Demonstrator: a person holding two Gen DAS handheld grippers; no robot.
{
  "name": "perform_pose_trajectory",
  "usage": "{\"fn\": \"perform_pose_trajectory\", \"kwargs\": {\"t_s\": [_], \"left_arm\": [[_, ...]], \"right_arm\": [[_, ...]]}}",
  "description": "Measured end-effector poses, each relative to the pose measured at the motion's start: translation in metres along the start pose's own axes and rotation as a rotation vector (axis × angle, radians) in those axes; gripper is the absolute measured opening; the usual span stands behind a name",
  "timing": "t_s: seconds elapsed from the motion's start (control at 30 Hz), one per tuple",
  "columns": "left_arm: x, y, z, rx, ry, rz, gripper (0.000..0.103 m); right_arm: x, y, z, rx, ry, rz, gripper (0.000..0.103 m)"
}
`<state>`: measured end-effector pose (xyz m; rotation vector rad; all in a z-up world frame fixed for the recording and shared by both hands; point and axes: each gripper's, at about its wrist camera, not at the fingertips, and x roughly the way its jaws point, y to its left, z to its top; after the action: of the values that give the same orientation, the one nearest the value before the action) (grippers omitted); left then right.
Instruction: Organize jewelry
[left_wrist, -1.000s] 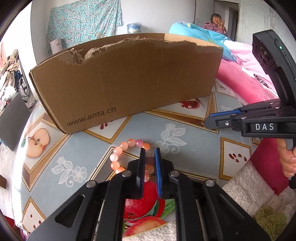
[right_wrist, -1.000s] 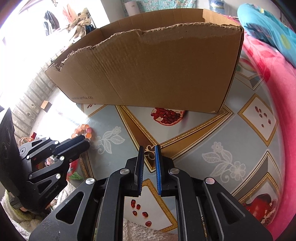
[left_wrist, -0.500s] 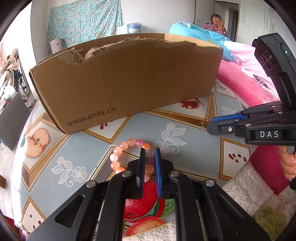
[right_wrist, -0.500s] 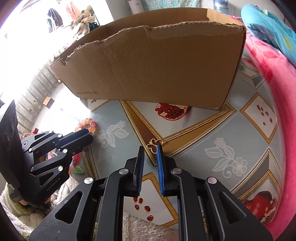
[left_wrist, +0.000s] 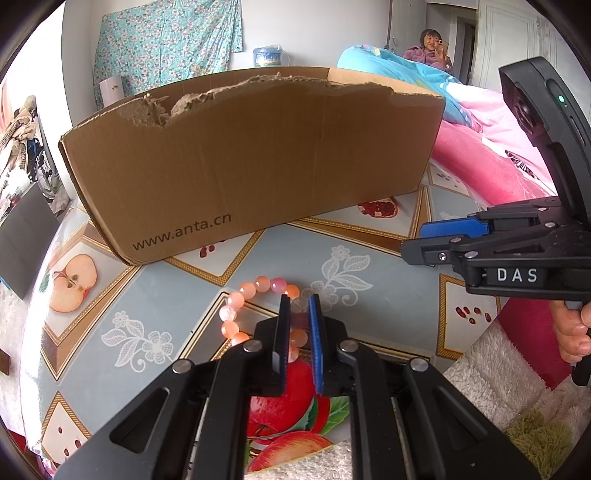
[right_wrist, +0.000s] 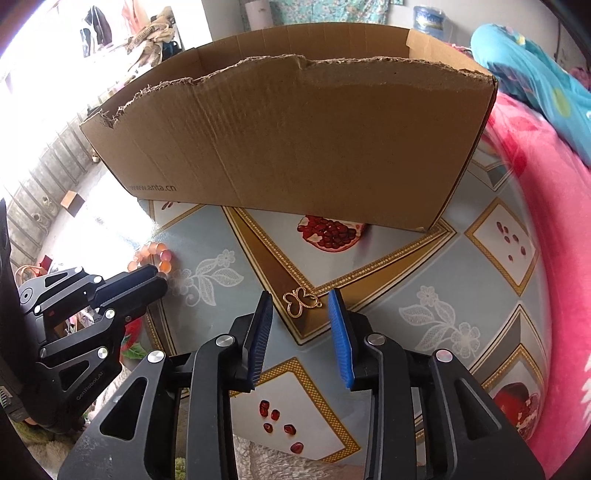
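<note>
Right gripper jaws have just been opening, now part open with the gold butterfly charm lying loose between them on the tabletop; left gripper jaws nearly closed over the near side of the pink bead bracelet, though I can't tell if the pads actually pinch a bead. Behind both, the cardboard box stands open; I see neither piece inside it, so I judge the sorting barely started: both pieces still need to go in

A home bedroom: pink bedding at 3 o'clock, floral curtain at 11, fruit-print cloth on the counter.
</note>
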<state>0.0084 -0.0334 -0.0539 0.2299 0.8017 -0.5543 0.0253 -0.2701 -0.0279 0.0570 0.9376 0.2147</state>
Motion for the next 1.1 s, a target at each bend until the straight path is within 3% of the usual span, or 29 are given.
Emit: {"fn": "perform_pose_trajectory", "kwargs": {"t_s": [0.2,0.73,1.1], "left_arm": [[0.000,0.000,0.000,-0.002,-0.001,0.000,0.010],[0.000,0.001,0.000,-0.005,-0.003,-0.002,0.010],[-0.001,0.002,0.001,-0.017,-0.003,-0.013,0.010]], "right_arm": [[0.013,0.021,0.006,-0.004,-0.004,-0.027,0.031],[0.025,0.049,0.004,-0.075,-0.031,-0.075,0.018],[0.027,0.035,0.010,-0.025,-0.014,0.016,0.017]]}}
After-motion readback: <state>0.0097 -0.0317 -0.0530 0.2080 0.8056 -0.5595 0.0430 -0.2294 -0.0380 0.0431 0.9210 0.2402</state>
